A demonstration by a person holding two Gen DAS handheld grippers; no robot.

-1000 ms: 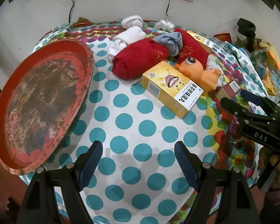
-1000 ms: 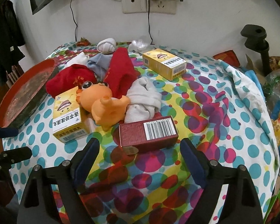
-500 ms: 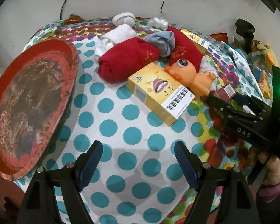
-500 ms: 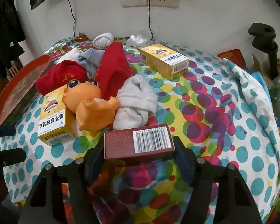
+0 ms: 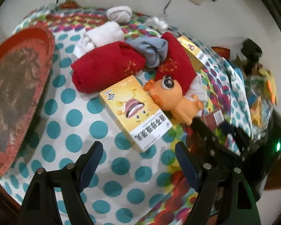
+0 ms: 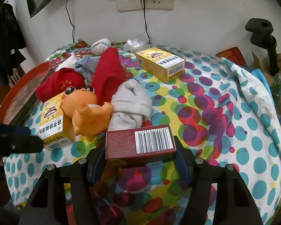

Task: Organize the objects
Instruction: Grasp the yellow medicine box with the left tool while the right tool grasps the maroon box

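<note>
My right gripper (image 6: 138,161) is shut on a dark red box (image 6: 140,143) with a barcode, one pad against each end, low over the dotted cloth. In the left wrist view the same red box (image 5: 214,118) shows at the right, between the right gripper's dark fingers. My left gripper (image 5: 138,149) stands open with nothing between its fingers, just short of the near end of a yellow box (image 5: 136,110). An orange toy (image 5: 174,99) leans on that box. Behind them lie rolled red cloths (image 5: 106,65), a grey sock (image 5: 153,50) and white socks (image 5: 101,37).
A worn red tray (image 5: 15,86) lies at the left edge of the table. A second yellow box (image 6: 161,63) sits at the back, with a rolled white cloth (image 6: 131,105) in front of it. Bags and a black clamp stand (image 6: 262,31) crowd the right side. Wall sockets and cables are behind.
The right gripper's jaws closed from wide apart onto the ends of the dark red box. The left gripper moved right toward the yellow box and rolled, so the table now looks tilted.
</note>
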